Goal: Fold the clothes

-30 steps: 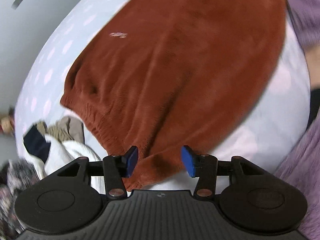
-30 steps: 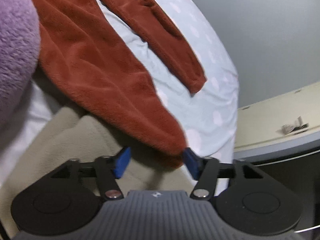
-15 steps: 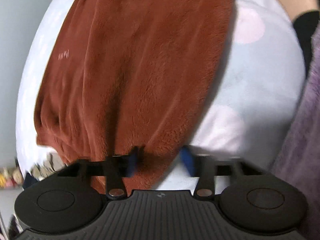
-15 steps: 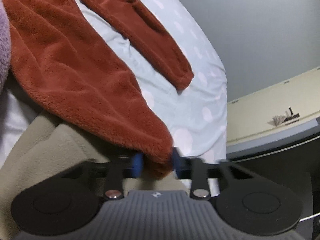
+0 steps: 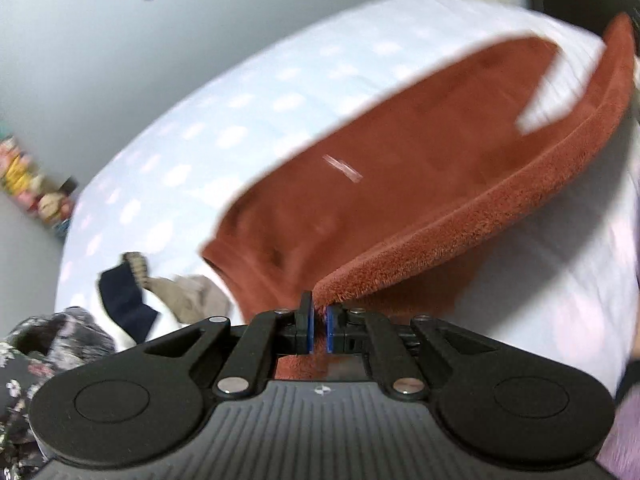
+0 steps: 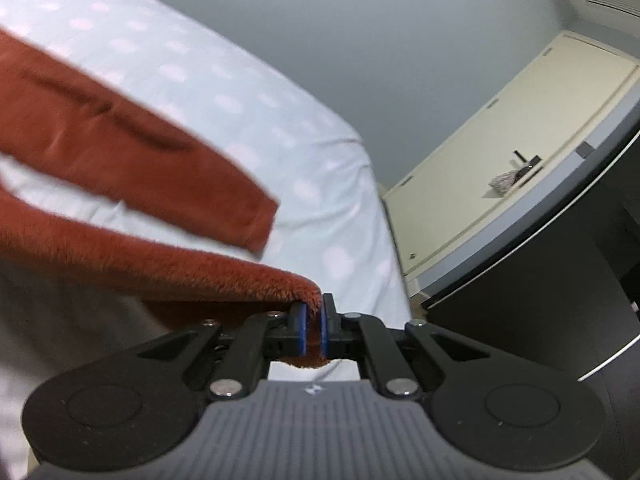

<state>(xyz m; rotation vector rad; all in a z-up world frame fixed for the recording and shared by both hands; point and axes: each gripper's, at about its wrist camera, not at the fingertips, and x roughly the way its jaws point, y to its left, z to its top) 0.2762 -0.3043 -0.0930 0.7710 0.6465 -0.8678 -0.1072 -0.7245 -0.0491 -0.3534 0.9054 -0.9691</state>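
A rust-brown fleece garment (image 5: 400, 200) lies on a pale blue spotted bed sheet (image 5: 240, 120). My left gripper (image 5: 319, 328) is shut on a corner of its near edge and holds that edge lifted off the bed. My right gripper (image 6: 313, 328) is shut on another corner of the same garment (image 6: 160, 264), also raised. One sleeve (image 6: 140, 148) lies flat on the sheet (image 6: 280, 128) beyond the right gripper.
A heap of other clothes (image 5: 132, 300), dark blue, white, tan and floral, sits at the bed's left. A cream cabinet (image 6: 500, 160) and dark furniture (image 6: 560, 300) stand right of the bed. A grey wall (image 5: 120, 40) is behind.
Both grippers went from open to shut on the garment's near corners and lifted them. Both views have tilted up towards the wall.
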